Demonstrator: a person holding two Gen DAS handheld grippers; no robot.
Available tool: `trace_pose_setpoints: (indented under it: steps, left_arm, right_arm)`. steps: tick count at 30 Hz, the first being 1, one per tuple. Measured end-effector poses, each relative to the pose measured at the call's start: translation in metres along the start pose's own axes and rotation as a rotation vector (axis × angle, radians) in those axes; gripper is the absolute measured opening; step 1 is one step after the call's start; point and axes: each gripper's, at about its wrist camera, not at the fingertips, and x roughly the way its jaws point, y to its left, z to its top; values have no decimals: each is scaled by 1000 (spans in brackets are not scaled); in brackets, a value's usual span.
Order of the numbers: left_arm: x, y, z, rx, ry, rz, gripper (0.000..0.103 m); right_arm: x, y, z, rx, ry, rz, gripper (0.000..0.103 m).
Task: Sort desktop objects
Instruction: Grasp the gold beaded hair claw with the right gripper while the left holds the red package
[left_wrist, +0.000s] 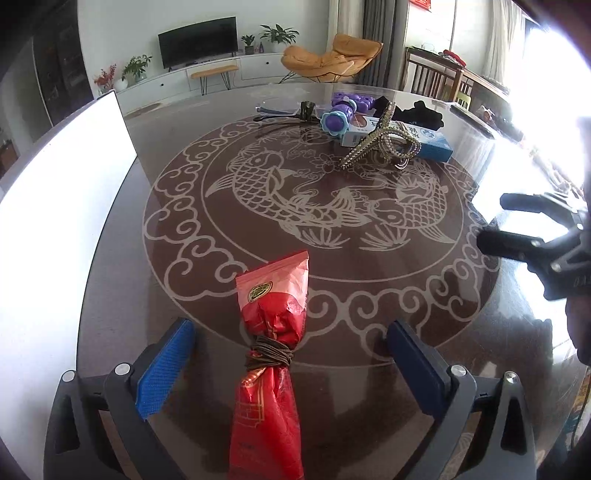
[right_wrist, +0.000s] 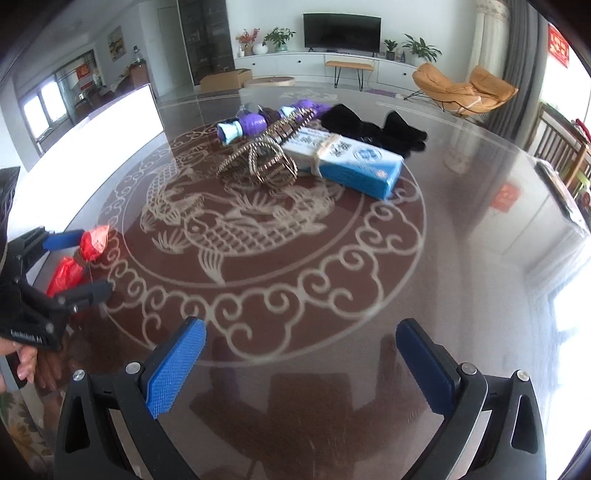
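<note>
A red plastic packet (left_wrist: 271, 332) tied with brown cord lies on the glass table between the open fingers of my left gripper (left_wrist: 291, 332); the pads do not touch it. It also shows in the right wrist view (right_wrist: 79, 258) with the left gripper (right_wrist: 79, 262) around it. My right gripper (right_wrist: 301, 350) is open and empty above the table's near part; it shows at the right in the left wrist view (left_wrist: 495, 221). At the far side lie a blue-white box (right_wrist: 351, 162), a gold beaded hair clip (right_wrist: 266, 158), a purple toy (right_wrist: 251, 123) and black gloves (right_wrist: 373, 131).
A white board (left_wrist: 55, 221) lies along the table's left side. The round table (right_wrist: 461, 258) has a carp pattern under glass. A small dark clip and clear bag (left_wrist: 291, 109) lie at the far edge. Wooden chairs (right_wrist: 561, 155) stand at the right.
</note>
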Motion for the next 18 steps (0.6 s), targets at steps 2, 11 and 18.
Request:
trace_pose_setpoints:
  steps: [2,11,18]
  left_arm:
    - [0,0,0,0,0,0,103]
    - [0,0,0,0,0,0,103]
    - [0,0,0,-2,0,-1,103]
  right_arm:
    - [8,9,32,-28,-18,18,102]
    - [71,47,103,-215,102,-48,44]
    - [38,34,79,-148,71,58,33]
